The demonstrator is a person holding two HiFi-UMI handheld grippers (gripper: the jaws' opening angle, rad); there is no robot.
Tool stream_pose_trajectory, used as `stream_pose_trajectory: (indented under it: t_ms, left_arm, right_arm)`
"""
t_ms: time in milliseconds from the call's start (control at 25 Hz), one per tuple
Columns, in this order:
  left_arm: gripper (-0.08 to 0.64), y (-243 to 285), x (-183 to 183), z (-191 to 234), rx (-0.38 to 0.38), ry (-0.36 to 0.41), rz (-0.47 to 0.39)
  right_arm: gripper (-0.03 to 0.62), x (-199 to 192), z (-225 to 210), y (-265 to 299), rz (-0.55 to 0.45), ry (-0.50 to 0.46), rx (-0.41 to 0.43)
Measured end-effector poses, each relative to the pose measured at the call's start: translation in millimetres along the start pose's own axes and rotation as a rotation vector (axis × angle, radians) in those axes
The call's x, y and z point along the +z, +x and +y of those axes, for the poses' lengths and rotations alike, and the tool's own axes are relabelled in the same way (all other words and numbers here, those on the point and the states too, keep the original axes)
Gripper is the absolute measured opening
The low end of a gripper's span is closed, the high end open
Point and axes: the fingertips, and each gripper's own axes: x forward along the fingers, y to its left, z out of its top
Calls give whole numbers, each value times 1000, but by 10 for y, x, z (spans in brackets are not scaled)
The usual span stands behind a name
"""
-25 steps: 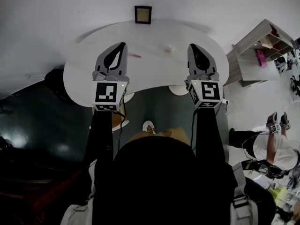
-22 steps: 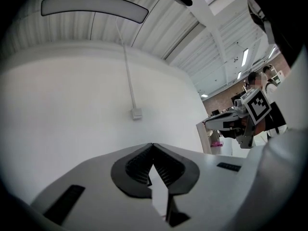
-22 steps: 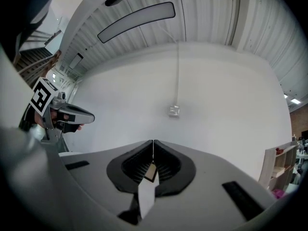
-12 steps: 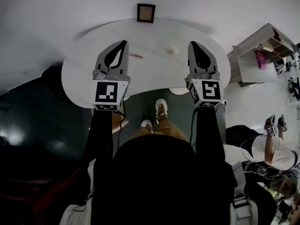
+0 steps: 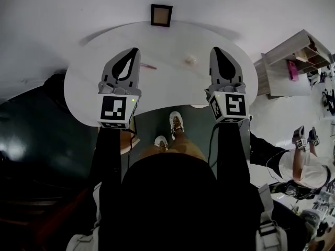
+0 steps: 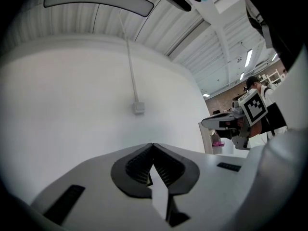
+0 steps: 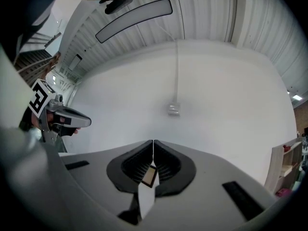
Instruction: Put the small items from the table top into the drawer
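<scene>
Items on the white rounded tabletop (image 5: 172,88) lie untouched, and both tools hover over its near half.

At the left of the frame, the left claw (image 5: 137,50) has its ribbed pads pressed together with nothing between them. Just right of its tip lies a thin pink stick-like item (image 5: 148,66). It looks light and stiff and sits nearly flat, so it may skate away under a pad. Pinching across its middle, with the pads set low against the surface, seems the safest hold.

Higher, at the tabletop's far edge, stands a dark-framed square object (image 5: 160,15), which is best taken by one side of its rim.

Further right is a small pale cream lump (image 5: 190,60), too small to identify. It is probably light and may roll, so it wants a gentle pinch from both sides.

Beside it, the right claw (image 5: 213,50) is likewise closed and empty.

At the far right stands a wooden shelf unit (image 5: 285,61). I cannot make out the drawer.
</scene>
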Motion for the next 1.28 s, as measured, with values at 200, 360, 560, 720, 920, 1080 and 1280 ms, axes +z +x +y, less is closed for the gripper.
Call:
stream_pose_trajectory:
  t_ms: [200, 360, 560, 720, 920, 1080, 1280]
  left_arm:
    - [15, 292, -41, -10, 9, -18, 17]
    - [15, 565, -56, -14, 14, -8, 38]
    - [15, 900, -50, 21, 40, 3, 35]
    - [15, 1150, -41, 5, 47, -19, 50]
    - [15, 1389, -122, 45, 77, 4, 46]
    - [15, 1541, -215, -41, 72, -12, 61]
    - [15, 1593, -183, -13, 74, -12, 55]
  right_arm:
    - [28, -212, -185, 199, 30, 22, 35]
    - [28, -315, -297, 429, 46, 26, 67]
    - [28, -336, -397, 800, 34, 41, 132]
    - [28, -364, -505, 1040, 23, 27, 183]
    - [28, -466, -611, 1271, 21, 37, 215]
    - [28, -668, -682, 1338, 37, 27, 238]
    - [28, -623, -690, 1401, 38, 32, 243]
